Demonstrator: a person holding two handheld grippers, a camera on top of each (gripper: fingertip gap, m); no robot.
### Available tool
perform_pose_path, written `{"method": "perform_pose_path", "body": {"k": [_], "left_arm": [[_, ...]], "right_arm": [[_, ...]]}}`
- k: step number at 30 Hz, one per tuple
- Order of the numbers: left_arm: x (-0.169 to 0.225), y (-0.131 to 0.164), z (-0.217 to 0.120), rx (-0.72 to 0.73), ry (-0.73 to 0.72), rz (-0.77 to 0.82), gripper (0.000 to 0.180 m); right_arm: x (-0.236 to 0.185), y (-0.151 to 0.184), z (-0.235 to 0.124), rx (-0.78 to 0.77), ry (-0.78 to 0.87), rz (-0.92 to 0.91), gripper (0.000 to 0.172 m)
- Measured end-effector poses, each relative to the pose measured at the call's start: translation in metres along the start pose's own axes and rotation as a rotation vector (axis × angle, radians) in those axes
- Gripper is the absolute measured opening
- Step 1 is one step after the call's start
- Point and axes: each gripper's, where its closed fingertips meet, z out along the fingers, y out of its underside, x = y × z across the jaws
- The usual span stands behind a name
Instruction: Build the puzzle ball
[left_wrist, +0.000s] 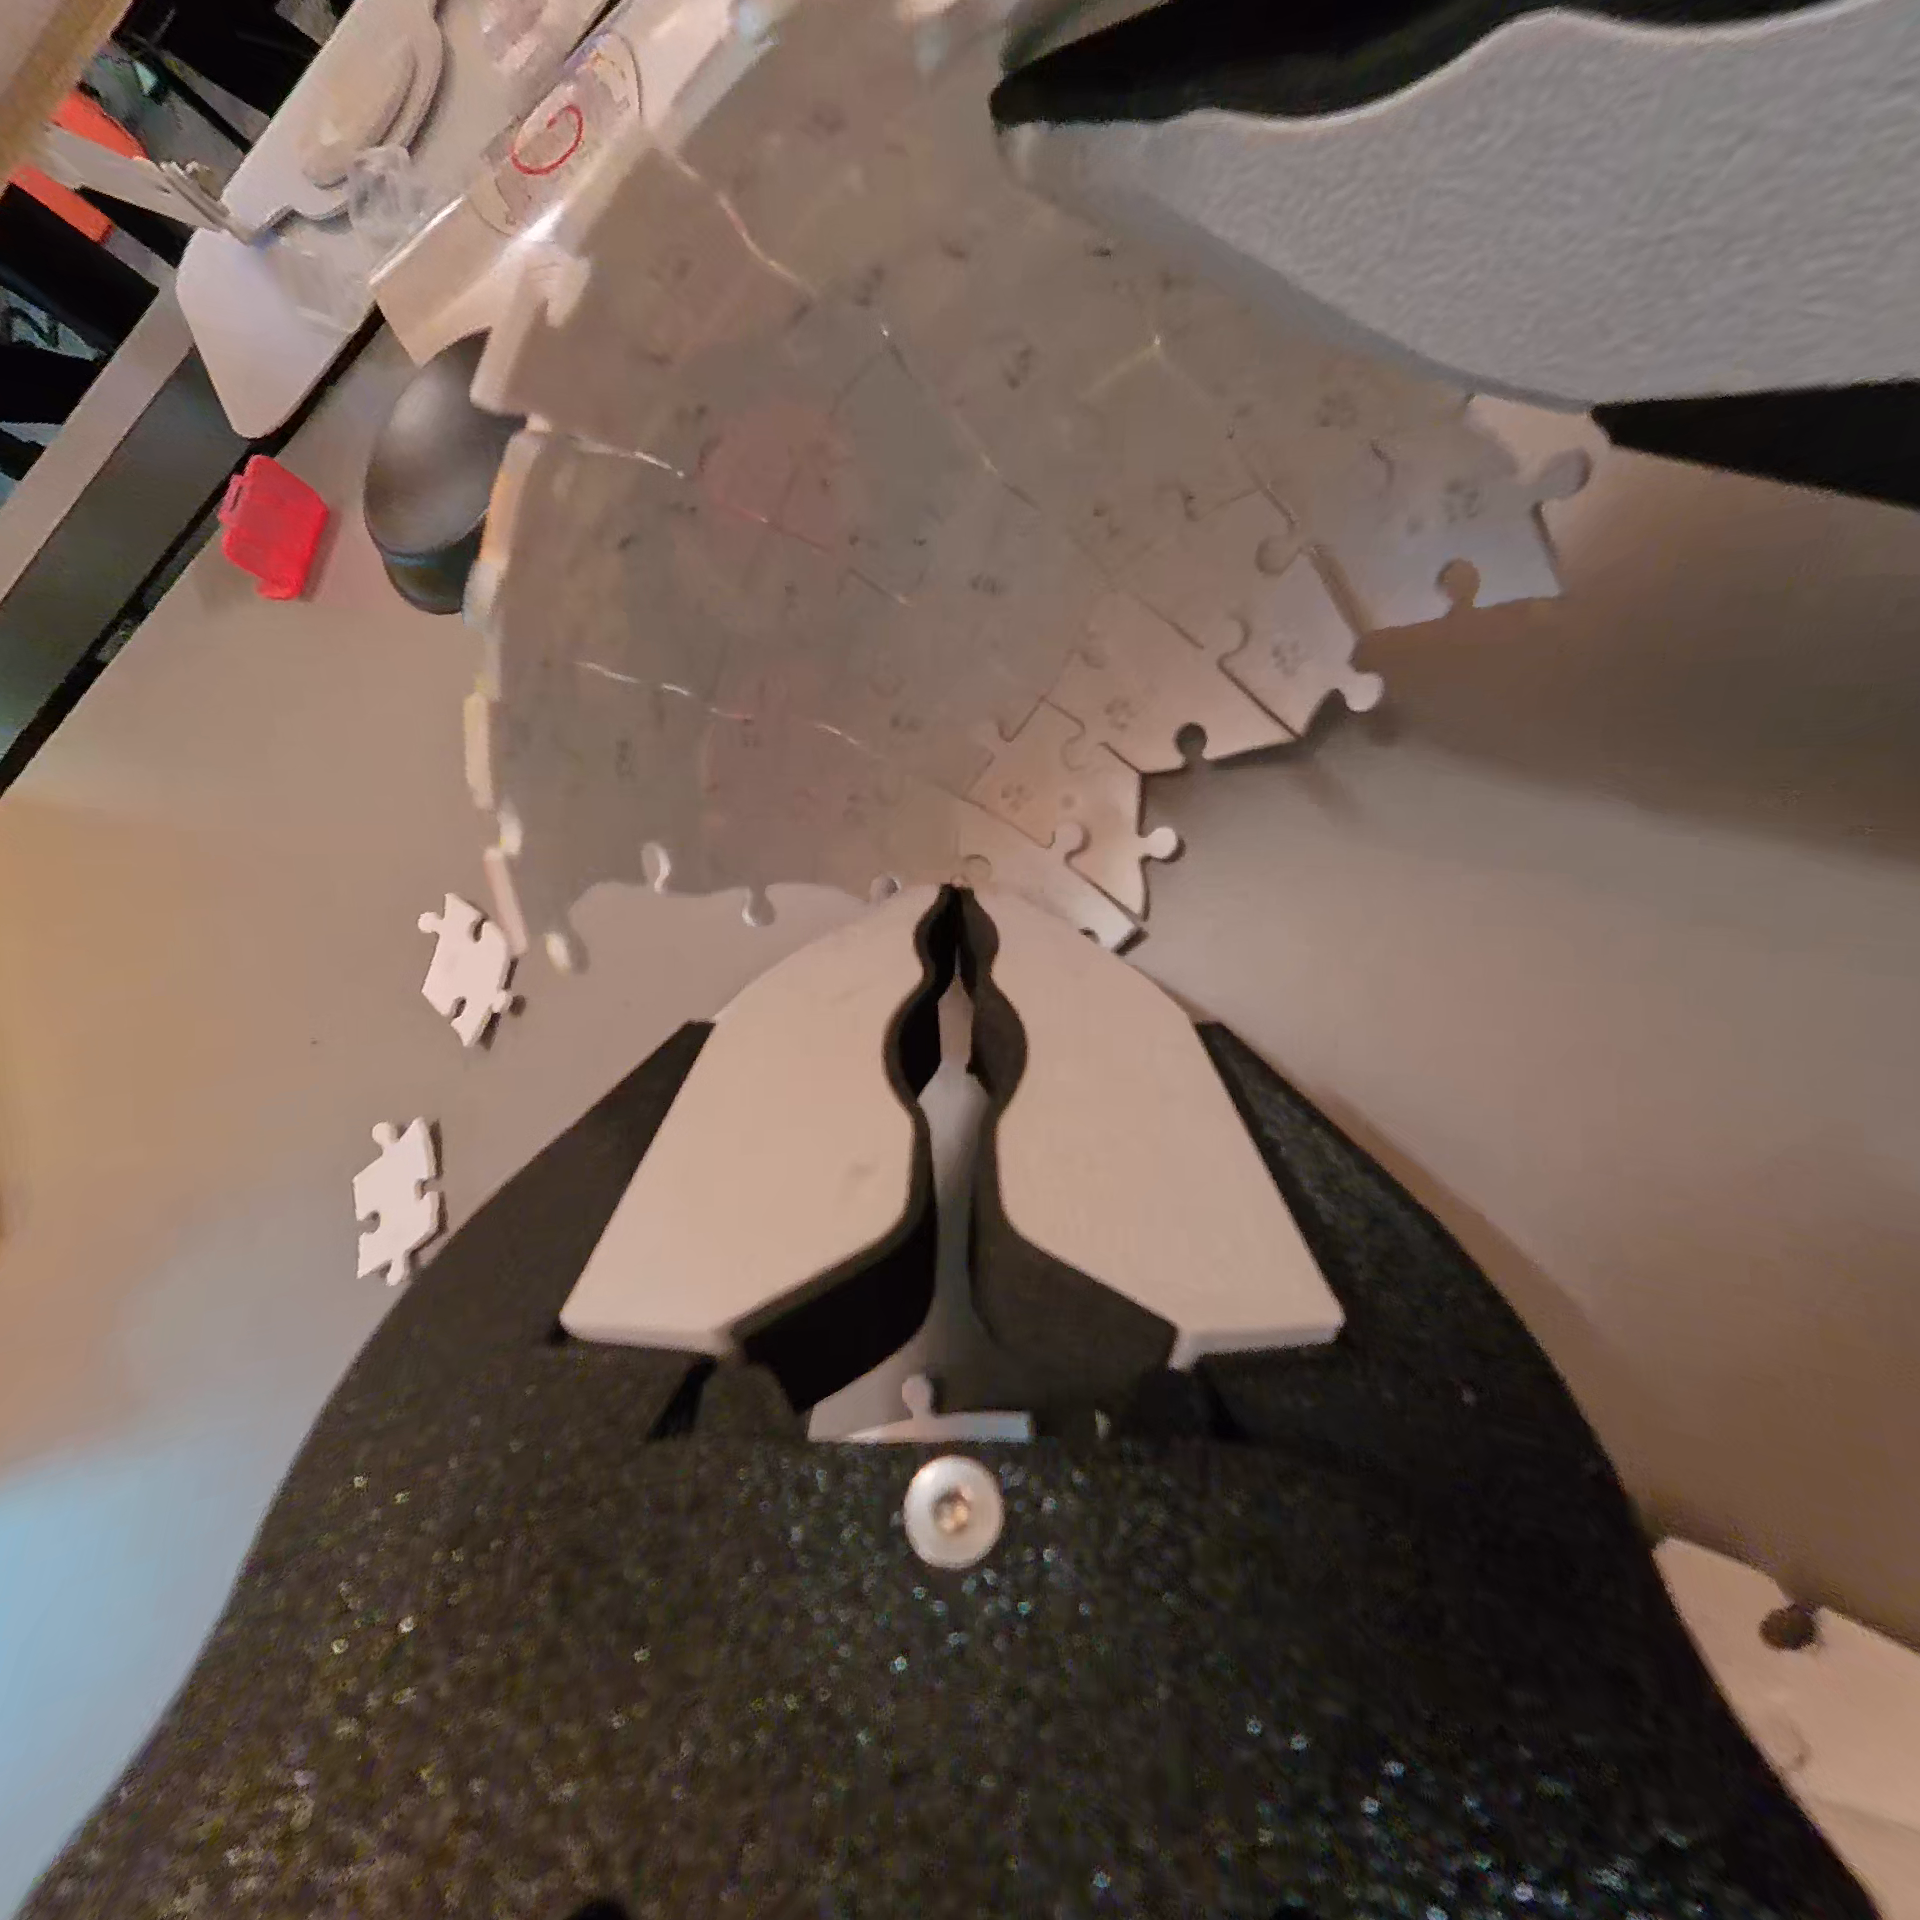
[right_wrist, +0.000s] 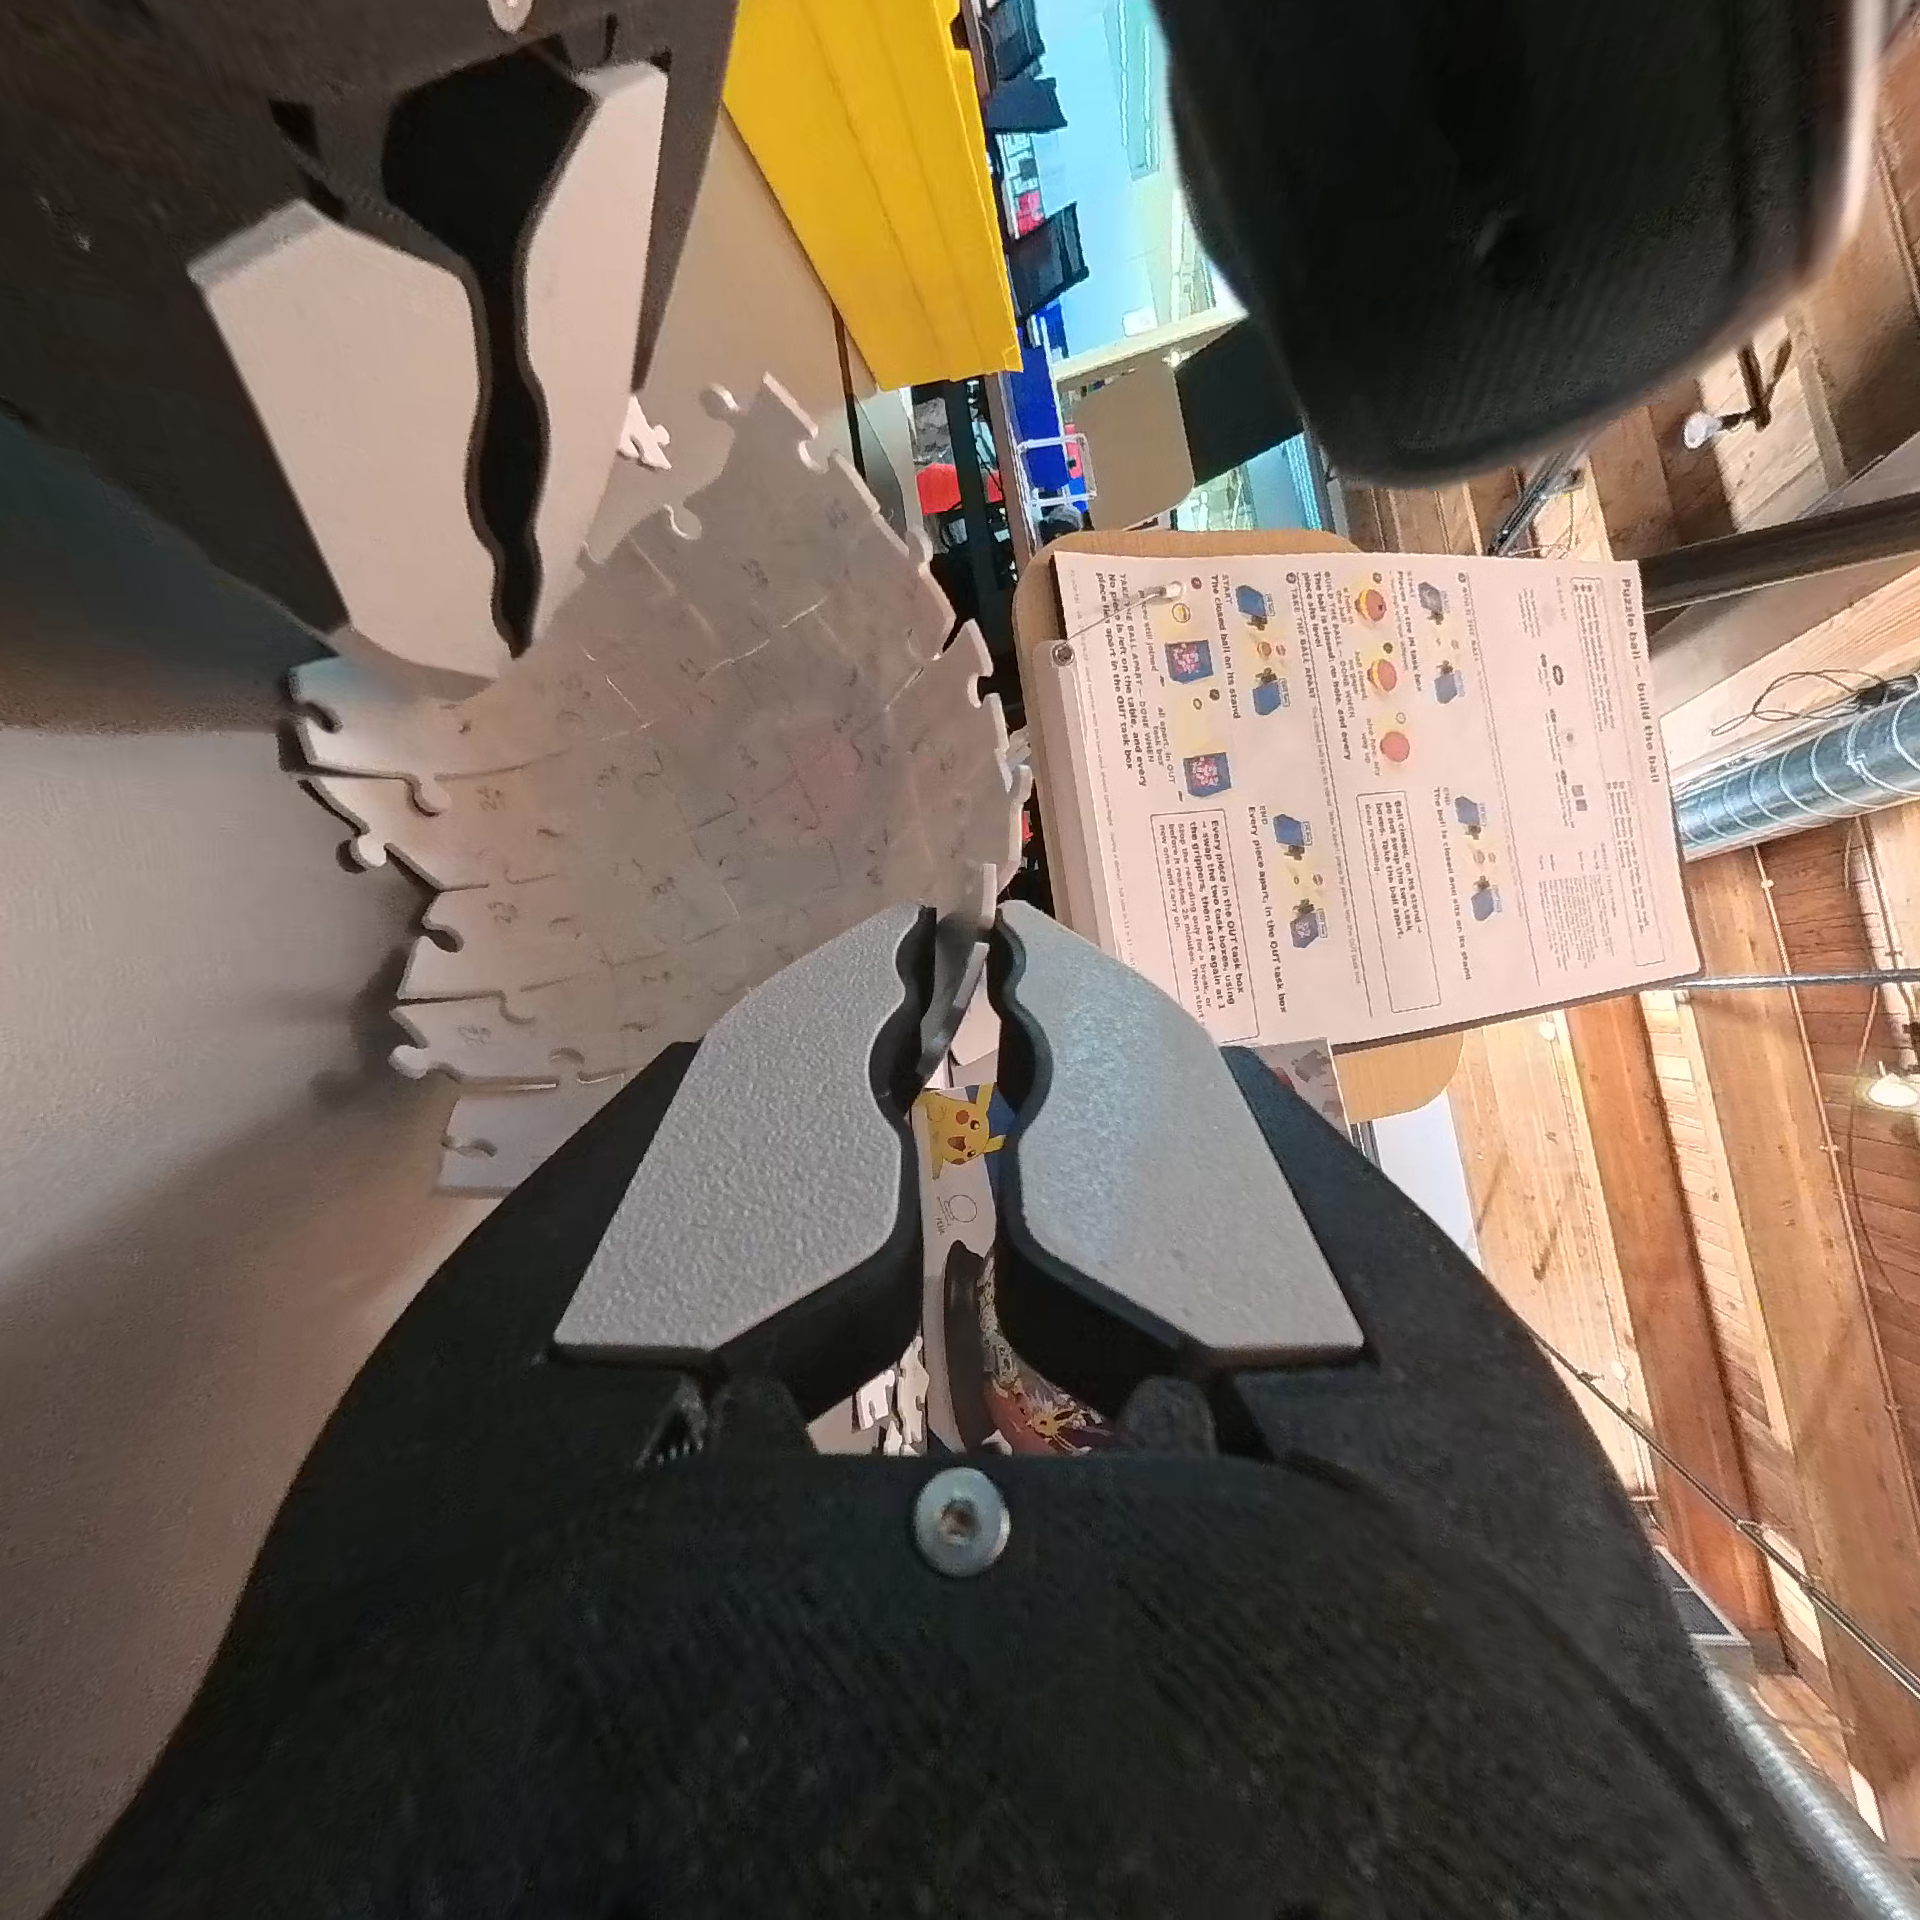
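Puzzle shell: a curved grey shell of joined jigsaw pieces (left_wrist: 883, 582) is held up off the grey table top (left_wrist: 260, 883) between both tongs.
Left gripper: the left gripper (left_wrist: 958, 902) is seen closed tight on the shell's lower edge, with its tips pressed together there.
Right gripper: the right gripper (right_wrist: 961, 935) is seen closed on a thin edge piece of the shell, with a narrow gap filled by that piece.
Left view only: two loose white jigsaw pieces (left_wrist: 468, 966) are seen on the table, near a small red plastic block (left_wrist: 272, 528).
Right view only: a white printed paper sheet (right_wrist: 1371, 800) and a yellow plastic bin (right_wrist: 883, 177) are seen behind the shell.
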Motion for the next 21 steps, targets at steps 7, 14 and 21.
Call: {"method": "perform_pose_path", "body": {"k": [7, 14, 21], "left_arm": [[0.002, -0.005, 0.010, 0.000, -0.010, 0.003, 0.000], [0.002, -0.006, 0.013, -0.014, 0.015, -0.003, 0.000], [0.002, -0.006, 0.015, -0.024, 0.028, 0.045, 0.000]], "right_arm": [[0.000, -0.001, -0.001, 0.003, 0.000, 0.003, 0.008], [-0.001, 0.004, 0.002, -0.015, -0.013, 0.017, 0.009], [-0.003, 0.015, 0.008, -0.056, -0.045, 0.058, 0.009]]}}
